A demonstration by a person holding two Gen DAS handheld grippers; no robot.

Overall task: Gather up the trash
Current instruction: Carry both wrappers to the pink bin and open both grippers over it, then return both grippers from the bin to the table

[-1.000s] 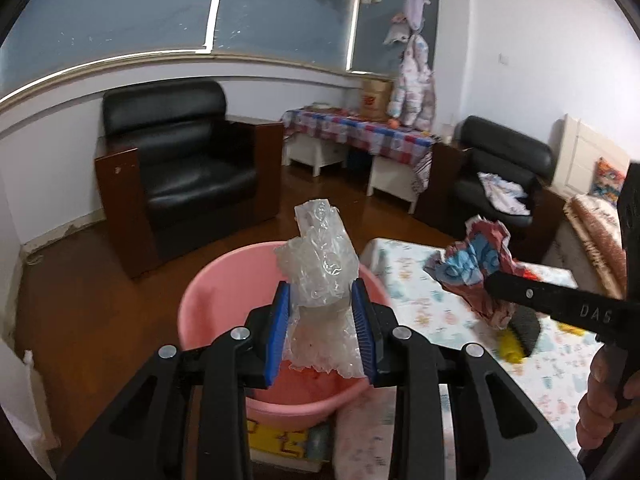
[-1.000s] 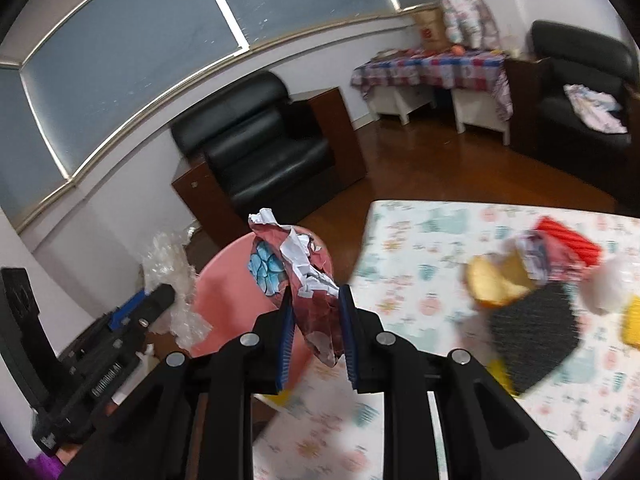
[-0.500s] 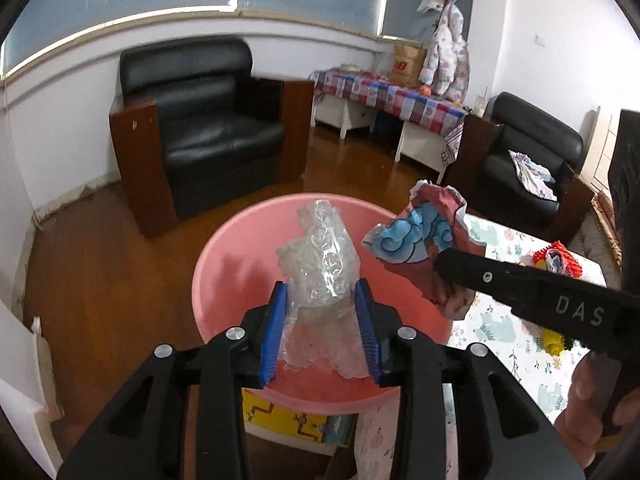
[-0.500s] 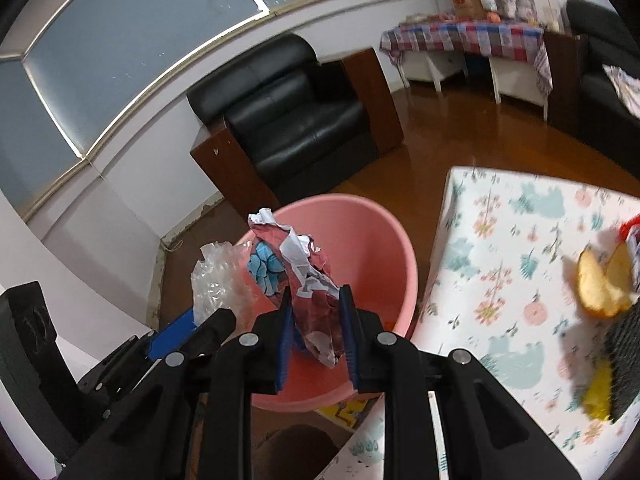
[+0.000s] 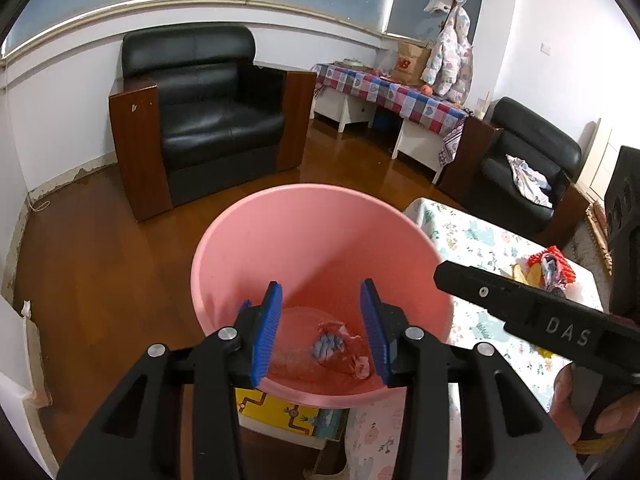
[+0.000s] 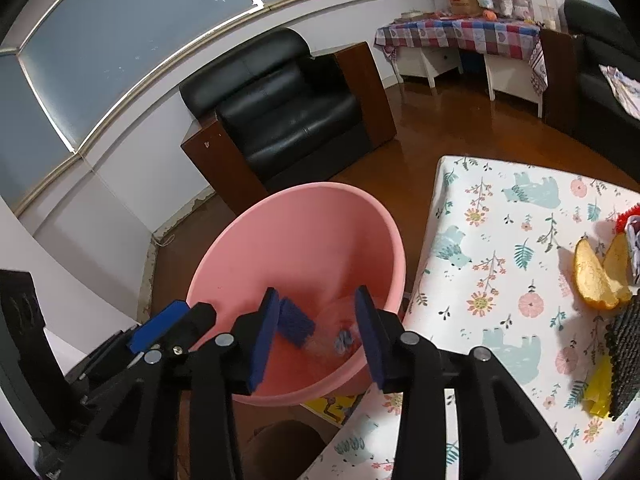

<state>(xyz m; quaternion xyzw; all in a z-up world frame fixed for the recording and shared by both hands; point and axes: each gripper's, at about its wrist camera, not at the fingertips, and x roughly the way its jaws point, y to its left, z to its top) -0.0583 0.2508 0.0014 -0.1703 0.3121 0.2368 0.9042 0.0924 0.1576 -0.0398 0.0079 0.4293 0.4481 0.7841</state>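
A pink plastic basin [image 5: 304, 240] stands beside the table; it also shows in the right wrist view [image 6: 304, 236]. A crumpled red and blue wrapper [image 5: 338, 346] and a clear plastic wrap [image 5: 292, 356] lie on its bottom. My left gripper [image 5: 322, 334] is open and empty above the basin. My right gripper [image 6: 316, 338] is open and empty over the basin too, close to the right of the left one. The wrapper [image 6: 344, 340] shows faintly between its fingers.
The table with a floral cloth [image 6: 512, 240] sits right of the basin and holds orange peel [image 6: 596, 276], a black scrubber [image 6: 624, 360], a yellow scrap [image 6: 598, 394] and a red item [image 5: 554, 262]. A black armchair [image 5: 200, 120] stands behind on the wooden floor.
Both grippers have opened over the basin. The clear plastic wrap fell from the left one and the crumpled wrapper from the right one; both now lie in the basin.
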